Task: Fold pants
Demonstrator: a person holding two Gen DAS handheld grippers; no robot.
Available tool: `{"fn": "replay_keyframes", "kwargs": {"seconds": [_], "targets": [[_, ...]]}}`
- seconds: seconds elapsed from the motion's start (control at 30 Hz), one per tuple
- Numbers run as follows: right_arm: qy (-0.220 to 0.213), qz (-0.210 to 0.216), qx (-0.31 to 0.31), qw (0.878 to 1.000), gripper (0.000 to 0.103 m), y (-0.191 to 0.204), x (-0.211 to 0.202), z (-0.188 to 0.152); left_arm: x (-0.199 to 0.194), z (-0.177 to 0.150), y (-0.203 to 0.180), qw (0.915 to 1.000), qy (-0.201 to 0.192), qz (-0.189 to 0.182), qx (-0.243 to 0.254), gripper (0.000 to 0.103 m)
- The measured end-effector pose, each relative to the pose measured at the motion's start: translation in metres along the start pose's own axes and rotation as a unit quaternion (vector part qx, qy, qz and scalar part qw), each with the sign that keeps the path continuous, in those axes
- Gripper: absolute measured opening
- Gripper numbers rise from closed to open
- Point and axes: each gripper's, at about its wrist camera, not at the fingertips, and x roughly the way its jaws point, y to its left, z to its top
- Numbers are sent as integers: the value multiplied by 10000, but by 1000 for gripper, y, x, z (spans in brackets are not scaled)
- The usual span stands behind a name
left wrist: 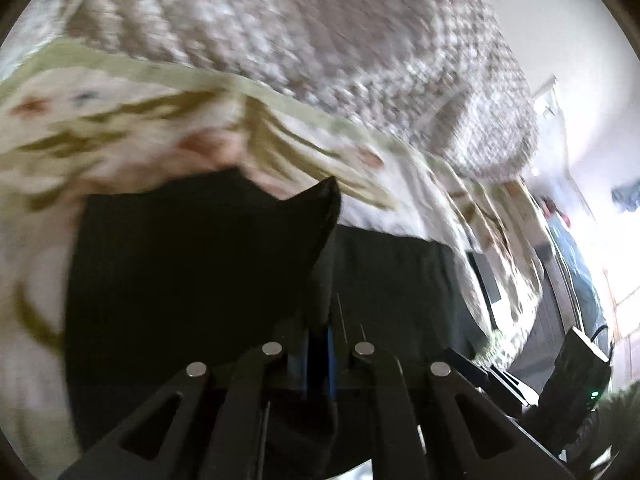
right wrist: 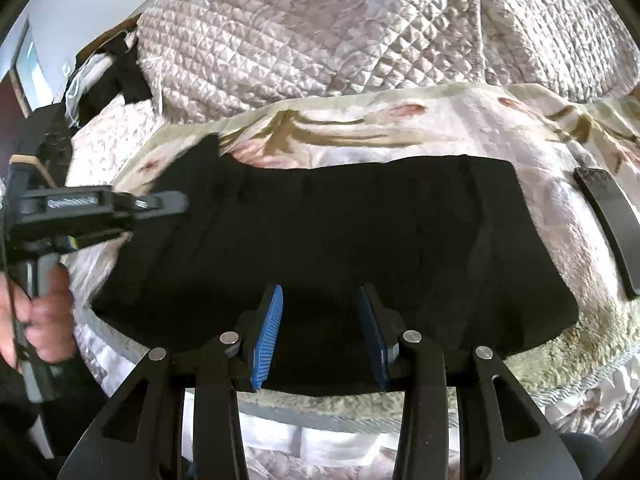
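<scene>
Your left tool pinches a peaked fold of soft black pants | right tool spread, empty | pants flat on floral fleece blanket, quilted bedspread behind.

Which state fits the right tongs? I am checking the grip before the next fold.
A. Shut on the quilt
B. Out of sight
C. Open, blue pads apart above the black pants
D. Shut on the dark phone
C: in the right wrist view the right tongs stand with a clear gap between the blue pads, over the black pants, with no fabric pinched between them.
</scene>
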Motion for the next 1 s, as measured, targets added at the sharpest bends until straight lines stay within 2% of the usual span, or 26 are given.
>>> {"fn": "replay_keyframes", "kwargs": {"seconds": [0.13, 0.17, 0.2, 0.27, 0.33, 0.4, 0.5, 0.57, 0.7, 0.77, 0.83, 1.0], "targets": [[-25, 126, 107, 9999, 40, -4, -2, 1, 27, -6, -9, 9987, 457, -217, 6, 10], [-29, 160, 135, 9998, 40, -5, -1, 2, 26, -8, -9, 9981, 483, -370, -26, 14], [-34, 200, 150, 9997, 40, -5, -1, 2, 22, -8, -10, 9979, 454, -463, -17, 17], [-33, 309, 179, 9994, 40, -3, 0, 3, 8, -8, -13, 9980, 249, -569, 100, 30], [-36, 412, 191, 9990, 40, -1, 0, 4, -11, -6, -10, 9978, -7, -643, 141, 35], [-23, 587, 243, 9980, 40, 2, 1, 5, -26, -3, -2, 9988, -235, -419, 127, 36], [64, 887, 364, 9954, 40, 6, 7, 8, -44, -5, 20, 9985, -506, 164, 105, 36], [145, 1063, 402, 9934, 40, 10, 14, 9, -54, -11, 39, 9962, -598, 630, 58, 36], [445, 1319, 505, 9890, 40, 14, 38, 10, -66, -25, 76, 9909, -624, 1188, -139, 36], [537, 1418, 627, 9864, 40, 13, 51, 11, -72, -33, 91, 9893, -614, 1299, -253, 36], [442, 1471, 654, 9860, 40, 13, 54, 14, -75, -41, 100, 9885, -617, 1344, -311, 36], [442, 1675, 925, 9805, 39, 8, 70, 23, -73, -51, 106, 9899, -546, 1260, -342, 36]]}}
